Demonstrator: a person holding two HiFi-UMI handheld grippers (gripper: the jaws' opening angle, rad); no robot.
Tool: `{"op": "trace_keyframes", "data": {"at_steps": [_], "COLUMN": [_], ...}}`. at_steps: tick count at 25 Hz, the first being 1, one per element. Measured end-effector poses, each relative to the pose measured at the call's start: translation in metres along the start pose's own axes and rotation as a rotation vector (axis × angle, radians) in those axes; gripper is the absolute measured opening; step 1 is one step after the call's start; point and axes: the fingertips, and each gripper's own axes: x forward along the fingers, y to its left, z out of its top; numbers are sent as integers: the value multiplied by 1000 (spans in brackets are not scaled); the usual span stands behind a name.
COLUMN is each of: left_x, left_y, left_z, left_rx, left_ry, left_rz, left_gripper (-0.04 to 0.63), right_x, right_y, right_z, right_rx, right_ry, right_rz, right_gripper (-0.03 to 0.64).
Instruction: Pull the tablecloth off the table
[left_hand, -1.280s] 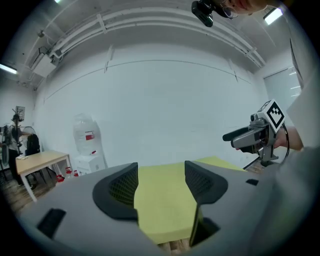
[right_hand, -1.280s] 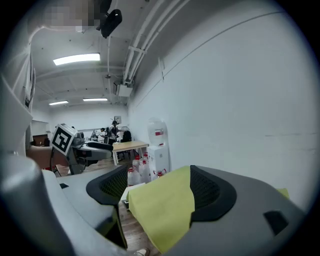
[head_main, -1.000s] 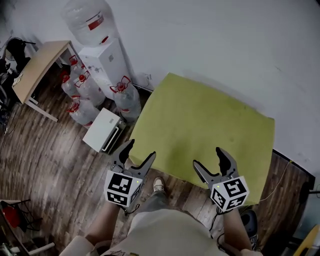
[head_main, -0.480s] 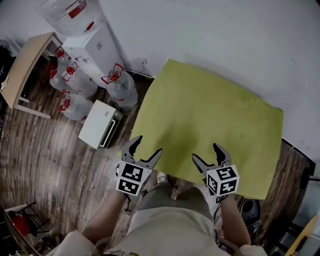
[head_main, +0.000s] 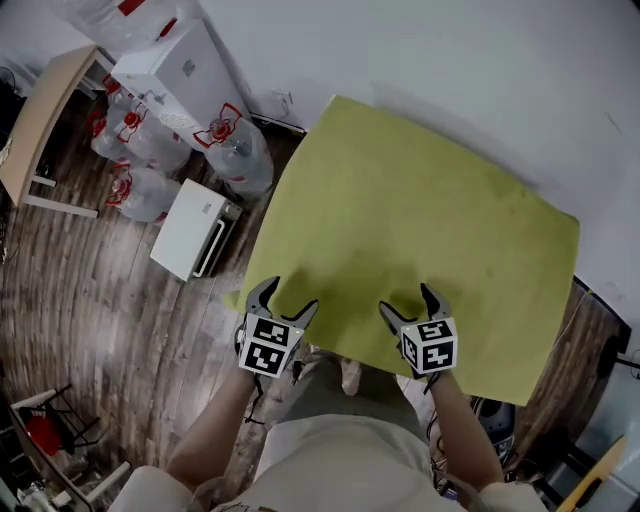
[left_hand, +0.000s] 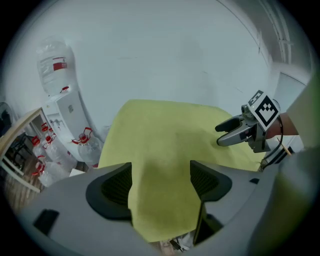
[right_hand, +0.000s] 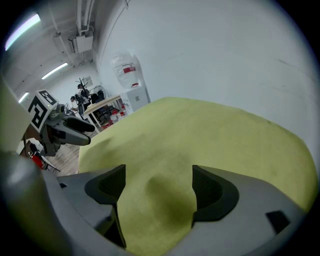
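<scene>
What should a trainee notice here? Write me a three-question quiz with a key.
1. True or false: the yellow-green fabric tablecloth lies spread flat over the table.
2. What stands on the wooden floor beside it? A) clear plastic water bottles B) a bicycle C) a sofa
3. Is the left gripper or the right gripper clamped on the cloth?
Key: 1 true; 2 A; 3 no, both stand open at its near edge; the left gripper's jaws are opening, cloth between them unpressed.
</scene>
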Motion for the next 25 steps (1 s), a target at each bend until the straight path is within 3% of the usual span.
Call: {"op": "trace_keyframes", "data": {"at_steps": [6, 13, 19, 22, 25], "left_x": [28, 52, 54, 58, 62], "left_y": [18, 11, 12, 3, -10], "left_z": [-16, -34, -30, -31, -29], "left_rx": [-77, -78, -85, -89, -117], "left_ry": [36, 135, 93, 96, 109], "left_rz": [74, 97, 144, 144, 127], "left_gripper": [364, 371, 368, 288, 139], "right_x": [22, 26, 26, 26, 27], "right_y": [-30, -38, -33, -24, -12], "right_z": [-8, -12, -13, -11, -8], "right_rx": [-41, -70, -83, -93, -108], "right_ry": [12, 2, -6, -10, -1], "right_rz": [-46, -87, -99, -89, -76], "right_gripper": [414, 417, 397, 332, 217]}}
